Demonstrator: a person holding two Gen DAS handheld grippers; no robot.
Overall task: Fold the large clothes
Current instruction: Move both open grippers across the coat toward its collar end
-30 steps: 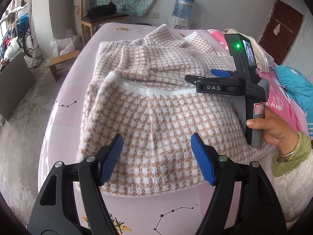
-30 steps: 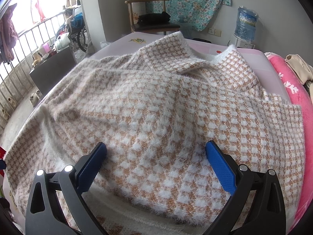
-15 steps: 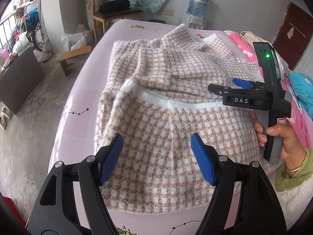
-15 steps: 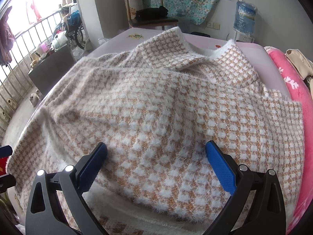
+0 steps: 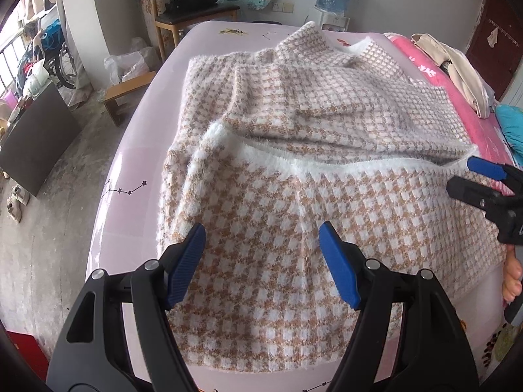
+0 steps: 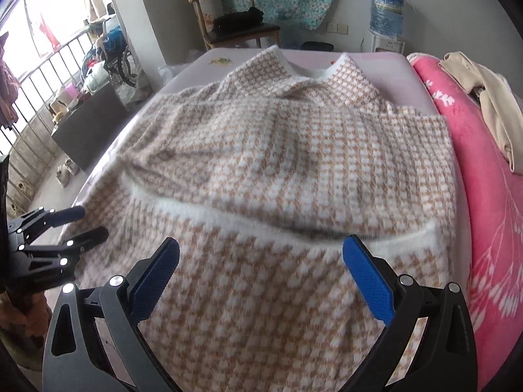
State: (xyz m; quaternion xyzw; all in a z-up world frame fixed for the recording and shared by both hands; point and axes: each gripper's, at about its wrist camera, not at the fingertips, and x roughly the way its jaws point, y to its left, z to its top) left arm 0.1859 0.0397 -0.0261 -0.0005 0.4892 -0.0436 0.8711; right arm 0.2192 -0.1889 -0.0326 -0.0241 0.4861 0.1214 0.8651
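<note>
Fuzzy tan-and-white houndstooth sweater (image 5: pixel 327 176) lies folded, white hem up; both claws gape empty.

A pale pink sheet (image 5: pixel 130 150) is covering the bed. A checked sweater (image 5: pixel 294 196) is lying folded on it, beside a pink blanket (image 6: pixel 483 176).

My left wrist camera looks forward over my left gripper (image 5: pixel 261 254) from the near left edge of the bed (image 5: pixel 130 170), close above the sweater (image 5: pixel 294 215). My right wrist camera looks the same way from the near right, equally close. Both share the sweater, chair (image 6: pixel 228 26), water bottle (image 6: pixel 387 9) and each other's gripper.
</note>
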